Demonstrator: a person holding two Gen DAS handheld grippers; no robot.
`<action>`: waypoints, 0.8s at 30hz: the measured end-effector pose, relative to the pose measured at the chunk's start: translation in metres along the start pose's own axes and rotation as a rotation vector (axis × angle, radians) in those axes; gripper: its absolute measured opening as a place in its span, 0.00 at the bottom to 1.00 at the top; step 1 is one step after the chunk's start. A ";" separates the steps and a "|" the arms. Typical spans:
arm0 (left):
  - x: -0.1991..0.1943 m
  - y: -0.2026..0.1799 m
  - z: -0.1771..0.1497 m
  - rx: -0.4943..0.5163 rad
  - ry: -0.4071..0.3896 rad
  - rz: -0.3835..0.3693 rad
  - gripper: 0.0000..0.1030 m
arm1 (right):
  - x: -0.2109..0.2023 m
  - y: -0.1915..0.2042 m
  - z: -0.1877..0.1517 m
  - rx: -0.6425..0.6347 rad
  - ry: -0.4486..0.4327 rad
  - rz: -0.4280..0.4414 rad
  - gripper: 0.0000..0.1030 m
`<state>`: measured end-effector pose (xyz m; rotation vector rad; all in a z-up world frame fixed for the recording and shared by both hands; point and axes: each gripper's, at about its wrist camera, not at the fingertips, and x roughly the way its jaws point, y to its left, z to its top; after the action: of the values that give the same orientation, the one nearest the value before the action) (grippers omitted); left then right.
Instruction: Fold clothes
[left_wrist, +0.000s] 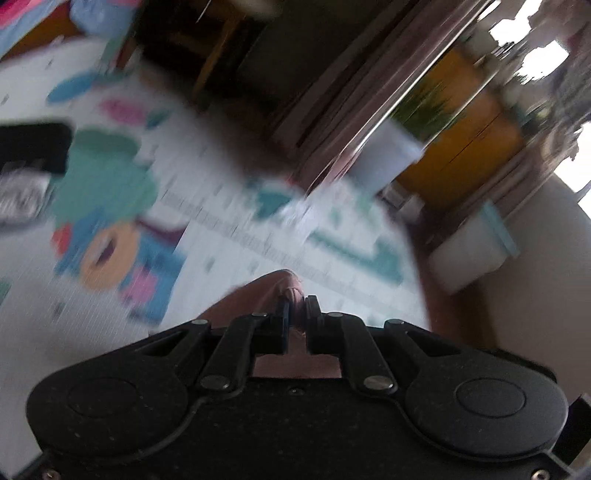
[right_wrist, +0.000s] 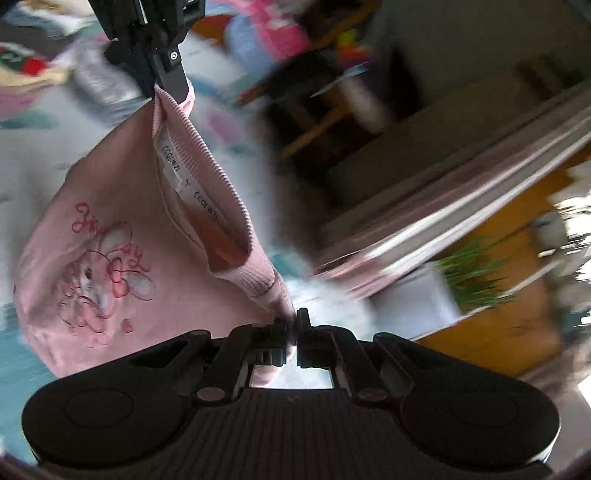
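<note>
A pink garment (right_wrist: 110, 236) with a red bow drawing and a ribbed neckband hangs in the air, stretched between both grippers. My right gripper (right_wrist: 293, 319) is shut on one end of the neckband, at the bottom of the right wrist view. My left gripper (right_wrist: 170, 79) pinches the other end at the top left of that view. In the left wrist view, the left gripper (left_wrist: 297, 306) is shut on a fold of the pink garment (left_wrist: 255, 295), and most of the cloth is hidden below it.
Below lies a white sheet (left_wrist: 229, 206) printed with teal, blue and pink cartoon shapes. A black item (left_wrist: 33, 147) lies at its left. A white pot with a green plant (right_wrist: 469, 280) stands by an orange cabinet (right_wrist: 517, 325). Both views are motion-blurred.
</note>
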<state>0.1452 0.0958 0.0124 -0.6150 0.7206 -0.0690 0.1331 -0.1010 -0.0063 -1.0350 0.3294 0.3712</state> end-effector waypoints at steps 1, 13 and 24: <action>-0.001 0.001 0.002 0.008 -0.016 -0.012 0.06 | 0.000 0.000 0.001 -0.003 -0.020 -0.039 0.05; 0.065 0.071 -0.132 0.247 0.397 0.340 0.06 | -0.001 0.193 -0.073 -0.394 0.066 0.475 0.05; 0.104 0.100 -0.235 0.382 0.768 0.402 0.09 | -0.020 0.257 -0.091 -0.320 0.256 0.869 0.10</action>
<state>0.0597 0.0322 -0.2417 -0.0449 1.5200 -0.0675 -0.0074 -0.0657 -0.2379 -1.2170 0.9811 1.1007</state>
